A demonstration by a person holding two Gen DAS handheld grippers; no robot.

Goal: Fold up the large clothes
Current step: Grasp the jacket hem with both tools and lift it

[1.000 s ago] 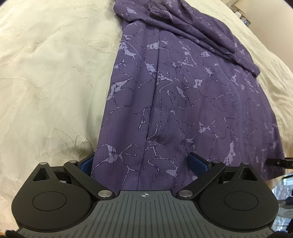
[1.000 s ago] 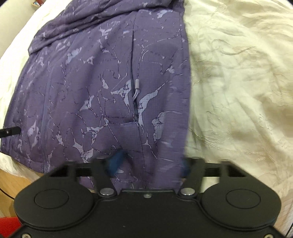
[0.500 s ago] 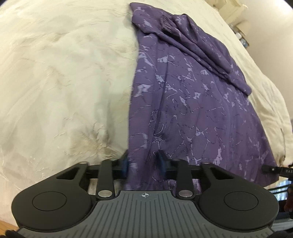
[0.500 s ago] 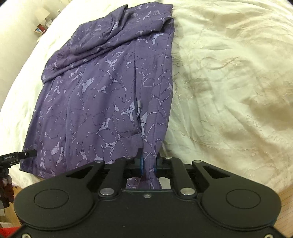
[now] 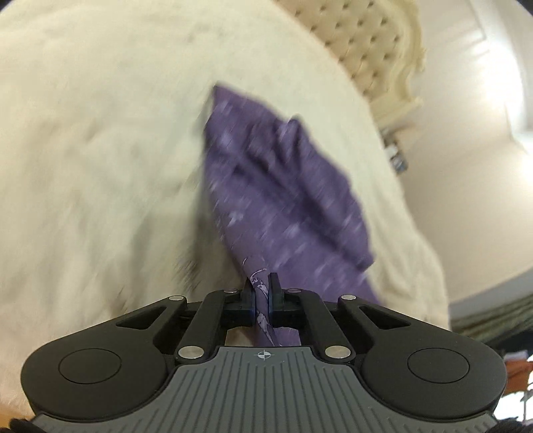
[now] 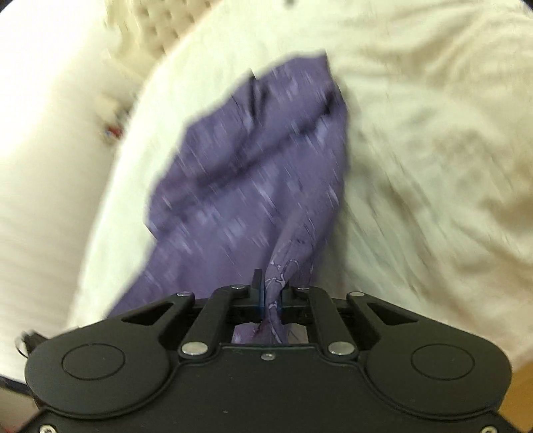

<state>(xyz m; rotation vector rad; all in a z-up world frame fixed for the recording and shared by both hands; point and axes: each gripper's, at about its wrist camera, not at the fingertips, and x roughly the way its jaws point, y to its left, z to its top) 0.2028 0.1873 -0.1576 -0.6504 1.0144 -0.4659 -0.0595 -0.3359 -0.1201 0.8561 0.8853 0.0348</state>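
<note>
A purple garment with a pale marbled print lies on a cream bedspread. Its near edge is lifted off the bed. My left gripper is shut on the garment's near left corner, and the cloth runs up from its jaws. My right gripper is shut on the near right corner of the same garment. The far end of the garment still rests on the bedspread. Both views are blurred by motion.
A cream tufted headboard stands at the far end of the bed, also in the right wrist view. A pale wall is to the right. Small items sit on a bedside surface.
Both grippers closed on the garment's near hem and rose high, pulling the near edge up off the bed. The views now look down the bed to the headboard.
</note>
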